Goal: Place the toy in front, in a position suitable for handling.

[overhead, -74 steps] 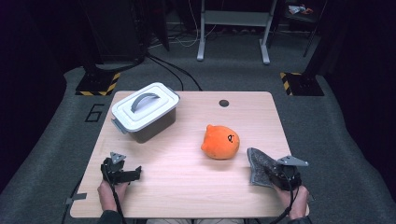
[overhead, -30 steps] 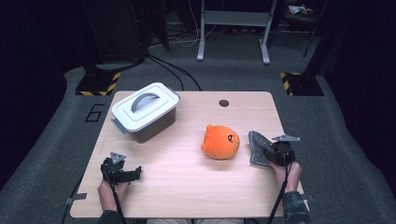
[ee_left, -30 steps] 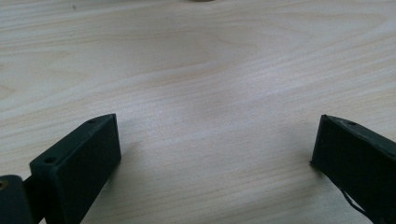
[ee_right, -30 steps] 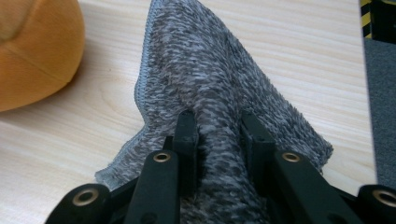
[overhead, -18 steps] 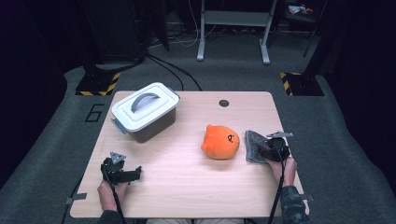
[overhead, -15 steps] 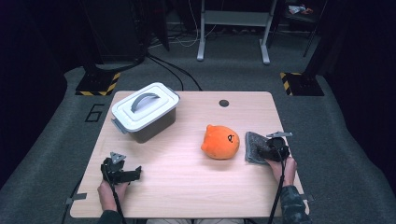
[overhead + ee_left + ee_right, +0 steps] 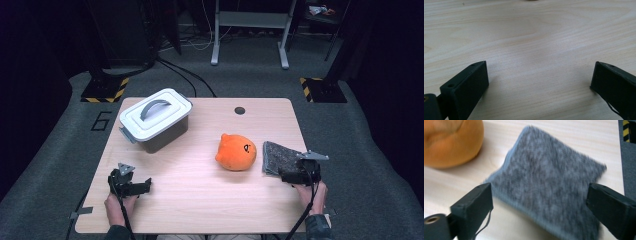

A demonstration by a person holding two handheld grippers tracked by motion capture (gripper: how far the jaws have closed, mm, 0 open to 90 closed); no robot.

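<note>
Right tongs (image 7: 539,205) wide open over grey cloth (image 7: 554,187) — near edge cut off.

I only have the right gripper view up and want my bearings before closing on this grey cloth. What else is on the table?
Observer: A white lidded box with a grey handle stands at the table's far left, well away from the grey cloth.
Operator: What is that orange thing beside the cloth?
Observer: An orange plush toy with a small face, lying just left of the cloth near the table's middle.
Operator: Where are the other tongs?
Observer: The left tongs rest near the front left edge, jaws open over bare wood.
Operator: And mine?
Observer: The right tongs are open, straddling the cloth's near edge.
</note>
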